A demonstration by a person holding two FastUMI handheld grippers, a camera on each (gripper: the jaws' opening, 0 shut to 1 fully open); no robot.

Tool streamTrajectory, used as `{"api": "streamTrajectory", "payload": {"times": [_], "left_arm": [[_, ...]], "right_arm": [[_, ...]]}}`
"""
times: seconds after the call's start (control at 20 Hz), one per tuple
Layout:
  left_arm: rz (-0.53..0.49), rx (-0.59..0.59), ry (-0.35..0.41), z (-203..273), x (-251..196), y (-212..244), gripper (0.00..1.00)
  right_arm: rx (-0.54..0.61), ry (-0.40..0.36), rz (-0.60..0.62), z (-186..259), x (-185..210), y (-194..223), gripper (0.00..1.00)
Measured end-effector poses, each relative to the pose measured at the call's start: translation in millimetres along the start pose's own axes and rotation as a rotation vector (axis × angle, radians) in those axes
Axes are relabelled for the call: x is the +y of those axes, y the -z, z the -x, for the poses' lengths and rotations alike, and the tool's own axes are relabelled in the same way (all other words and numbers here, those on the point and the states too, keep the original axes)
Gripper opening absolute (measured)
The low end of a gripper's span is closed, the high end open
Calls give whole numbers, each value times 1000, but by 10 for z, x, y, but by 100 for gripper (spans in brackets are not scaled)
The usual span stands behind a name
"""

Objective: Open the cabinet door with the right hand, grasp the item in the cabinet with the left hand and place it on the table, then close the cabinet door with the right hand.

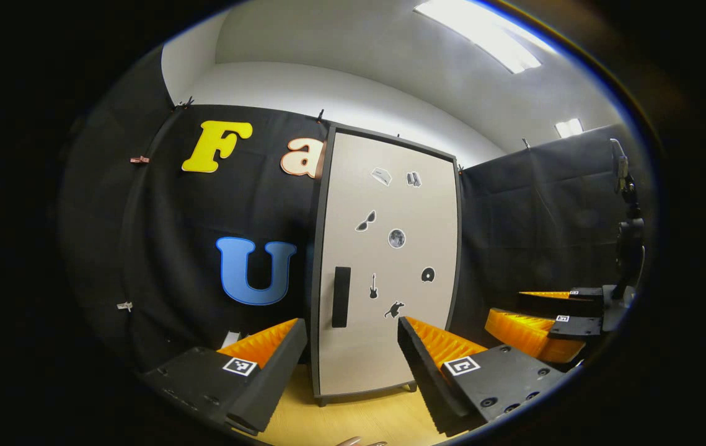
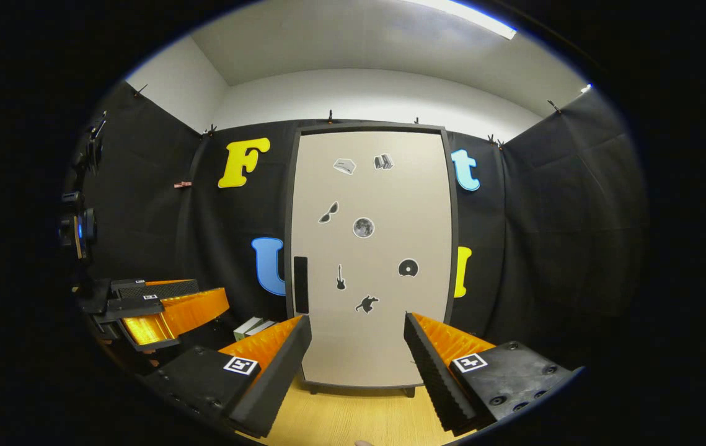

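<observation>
A tall beige cabinet (image 1: 390, 260) with a dark frame stands on the wooden table (image 1: 359, 424), its door shut and dotted with small stickers. A black vertical handle (image 1: 341, 297) sits low on the door's left side. In the left gripper view my left gripper (image 1: 353, 365) is open, short of the door, nothing between its fingers. The right gripper (image 1: 542, 322) shows farther off at the right, open. In the right gripper view the cabinet (image 2: 368, 254) faces me with its handle (image 2: 300, 284) at left. My right gripper (image 2: 357, 362) is open and empty. The left gripper (image 2: 160, 313) hangs at the left.
Black cloth walls close in behind and beside the cabinet. A camera on a stand (image 1: 628, 235) rises at the right in the left gripper view, camera gear (image 2: 80, 226) at the left in the right gripper view. Small pale boxes (image 2: 255, 326) lie by the cabinet's left foot.
</observation>
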State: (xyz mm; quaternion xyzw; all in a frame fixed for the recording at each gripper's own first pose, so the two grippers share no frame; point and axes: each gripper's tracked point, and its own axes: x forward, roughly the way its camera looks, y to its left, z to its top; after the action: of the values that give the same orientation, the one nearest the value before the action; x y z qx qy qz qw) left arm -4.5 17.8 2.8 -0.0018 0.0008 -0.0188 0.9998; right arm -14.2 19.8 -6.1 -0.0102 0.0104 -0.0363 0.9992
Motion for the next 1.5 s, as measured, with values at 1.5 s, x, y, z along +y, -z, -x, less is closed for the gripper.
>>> {"api": "streamTrajectory", "payload": {"times": [1.5], "left_arm": [[42, 8, -204, -118, 814, 177, 94]], "right_arm": [[15, -92, -66, -2163, 1036, 473, 98]]}}
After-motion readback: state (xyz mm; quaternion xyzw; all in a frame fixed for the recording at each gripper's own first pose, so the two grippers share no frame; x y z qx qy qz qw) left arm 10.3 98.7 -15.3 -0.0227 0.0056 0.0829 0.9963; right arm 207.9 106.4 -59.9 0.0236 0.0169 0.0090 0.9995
